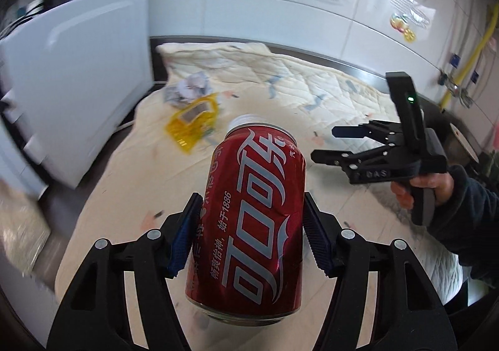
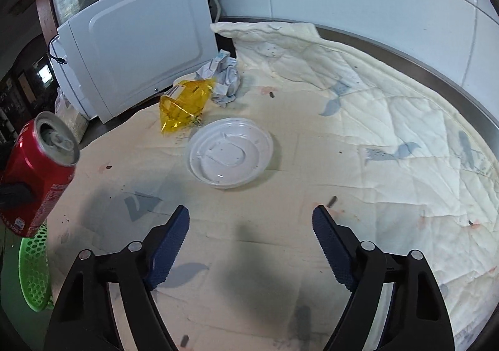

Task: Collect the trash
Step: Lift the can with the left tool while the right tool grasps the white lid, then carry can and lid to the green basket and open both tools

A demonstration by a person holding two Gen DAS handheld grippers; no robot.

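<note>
My left gripper is shut on a dented red cola can and holds it above the cloth-covered table; the can also shows at the left of the right wrist view. My right gripper is open and empty, above the cloth just short of a clear plastic lid; it shows in the left wrist view too. A yellow wrapper and a crumpled paper lie beyond the lid, also in the left wrist view: the wrapper, the paper.
A white microwave stands at the table's back left. A green perforated basket sits below the can at the left edge. The cream quilted cloth covers the table, with a tiled wall behind.
</note>
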